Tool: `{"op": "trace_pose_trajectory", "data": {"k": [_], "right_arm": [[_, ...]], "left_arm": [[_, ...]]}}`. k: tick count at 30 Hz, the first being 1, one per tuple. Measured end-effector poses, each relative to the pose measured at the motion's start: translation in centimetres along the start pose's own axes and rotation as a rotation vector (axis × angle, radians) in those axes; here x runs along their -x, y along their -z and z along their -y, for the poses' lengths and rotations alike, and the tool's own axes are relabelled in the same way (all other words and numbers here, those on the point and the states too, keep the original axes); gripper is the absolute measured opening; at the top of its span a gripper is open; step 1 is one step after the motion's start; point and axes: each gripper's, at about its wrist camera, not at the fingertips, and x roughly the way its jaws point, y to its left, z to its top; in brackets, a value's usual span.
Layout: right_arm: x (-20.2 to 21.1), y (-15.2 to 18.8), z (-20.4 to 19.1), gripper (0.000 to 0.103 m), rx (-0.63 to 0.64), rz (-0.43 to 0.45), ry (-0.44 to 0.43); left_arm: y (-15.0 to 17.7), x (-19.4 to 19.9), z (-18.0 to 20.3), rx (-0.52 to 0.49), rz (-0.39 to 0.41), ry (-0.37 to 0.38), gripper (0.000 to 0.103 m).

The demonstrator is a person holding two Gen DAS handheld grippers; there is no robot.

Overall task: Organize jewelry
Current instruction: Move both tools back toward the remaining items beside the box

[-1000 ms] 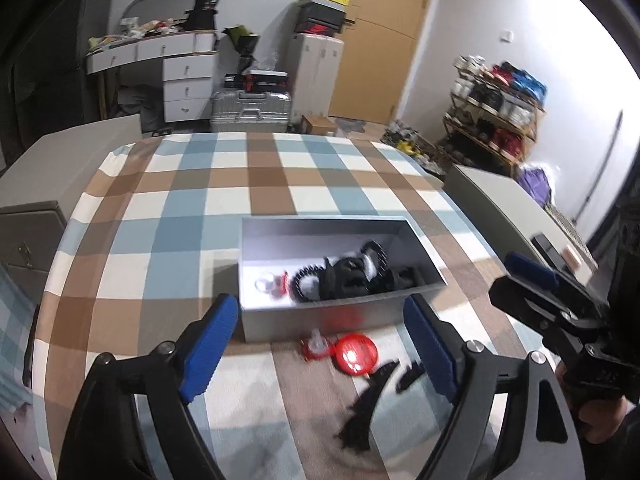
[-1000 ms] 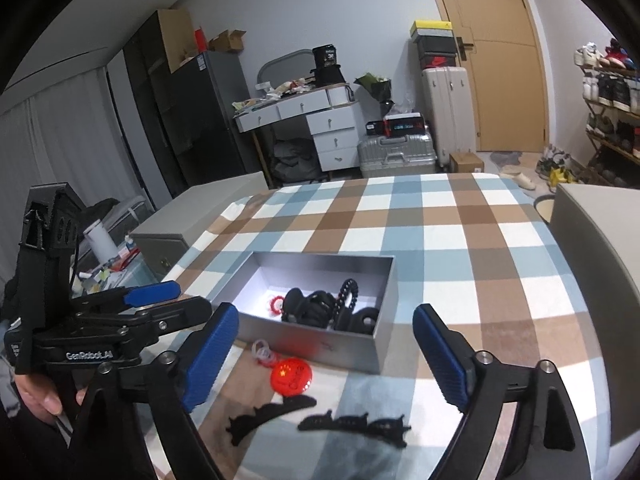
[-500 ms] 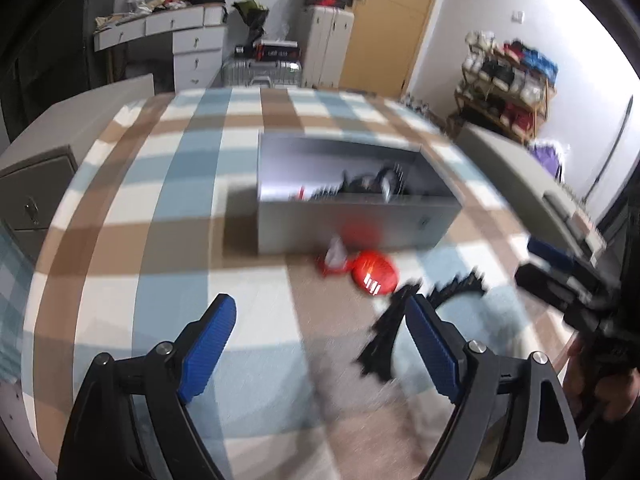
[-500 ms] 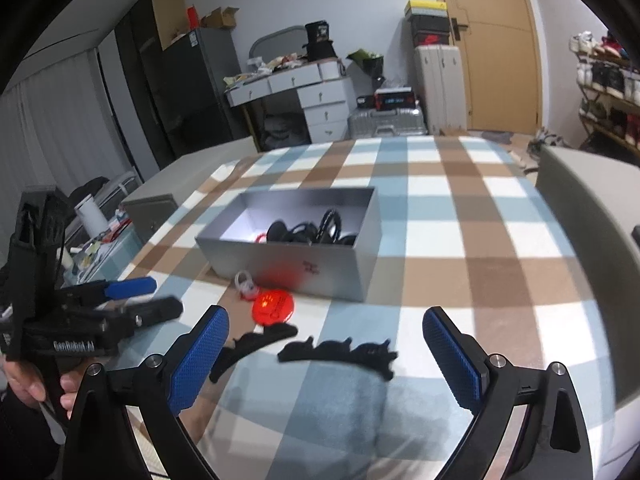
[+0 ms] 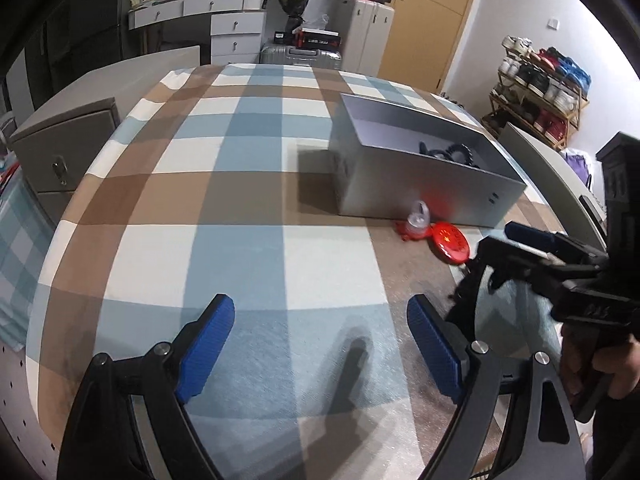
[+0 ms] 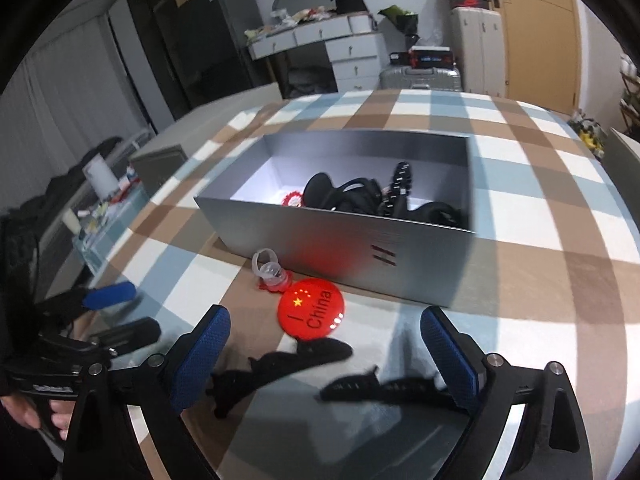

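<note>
A grey open box on the checked tablecloth holds black hair accessories and a small red piece. In front of it lie a red round badge, a clear ring on a red base and two black hair clips. My right gripper is open, low over the clips, jaws either side of them. My left gripper is open and empty over bare cloth, left of the box; the badge and the right gripper show at its right.
A grey cabinet stands off the table's left edge and a grey surface at the right. A white desk, suitcases and a shoe rack fill the room behind. The table's near edge is close below both grippers.
Both grippers have dropped lower toward the table. The right one has moved in over the two black clips. The left one has swung left, so the box now sits to its right.
</note>
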Motion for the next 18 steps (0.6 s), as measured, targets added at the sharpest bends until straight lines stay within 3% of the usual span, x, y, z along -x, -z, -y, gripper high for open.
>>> {"op": "trace_pose_trajectory", "data": {"k": [13, 16, 18], "right_arm": [[-2.3, -0.5, -1.8, 0.083, 0.083, -0.061, 0.051], [-2.5, -0.5, -1.6, 0.077, 0.083, -0.067, 0.070], [-2.5, -0.7, -1.5, 0.066, 0.077, -0.061, 0.063]], "left_arm": [[-0.2, -0.2, -1.6, 0.037, -0.012, 0.012, 0.085], [-0.3, -0.1, -1.6, 0.034, -0.005, 0.016, 0.085], [-0.5, -0.1, -1.6, 0.028, 0.000, 0.016, 0.085]]}}
